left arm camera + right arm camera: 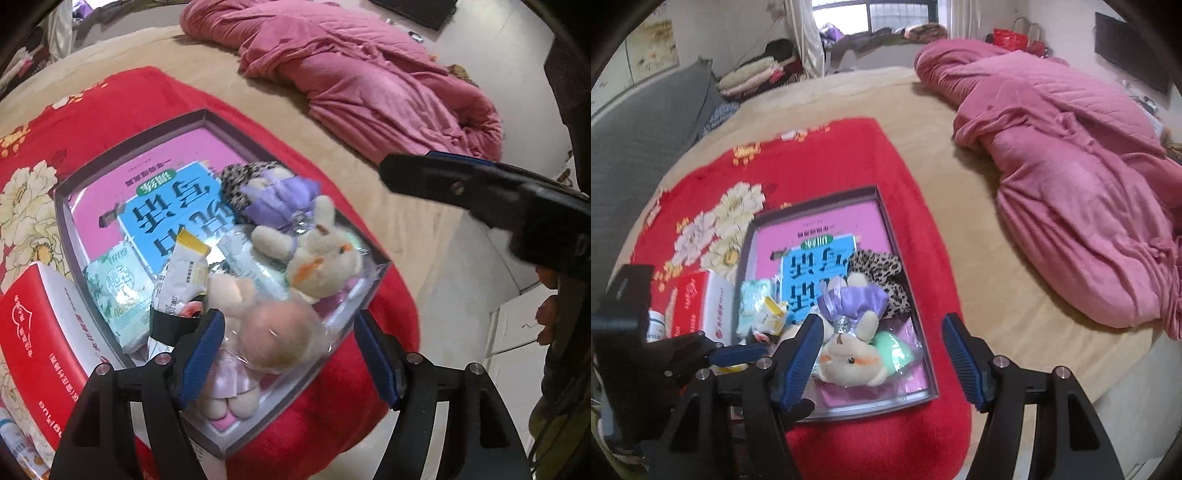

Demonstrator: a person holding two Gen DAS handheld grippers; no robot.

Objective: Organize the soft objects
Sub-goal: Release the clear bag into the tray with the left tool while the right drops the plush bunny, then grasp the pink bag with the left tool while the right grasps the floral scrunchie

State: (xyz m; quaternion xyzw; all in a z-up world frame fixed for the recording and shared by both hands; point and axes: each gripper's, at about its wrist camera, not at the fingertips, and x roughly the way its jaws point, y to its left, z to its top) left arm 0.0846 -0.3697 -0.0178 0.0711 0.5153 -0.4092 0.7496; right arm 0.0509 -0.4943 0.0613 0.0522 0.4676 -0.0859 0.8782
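A shallow grey box (129, 129) (812, 206) lies on a red flowered blanket on the bed. In it are a cream plush rabbit in a purple dress (317, 258) (849, 362), a second plush in clear wrap with a pink dress (266, 332), a leopard-print soft item (240, 181) (882, 269), a blue book (177, 218) (812, 273) and tissue packs (118, 291). My left gripper (291, 354) is open, its jaws astride the wrapped plush. My right gripper (882, 365) is open just above the rabbit.
A red carton (33, 332) (690, 306) stands left of the box. A yellow-topped sachet (181, 273) lies among the packs. A crumpled pink quilt (369, 81) (1071, 184) covers the far right of the bed. The bed edge and floor lie to the right.
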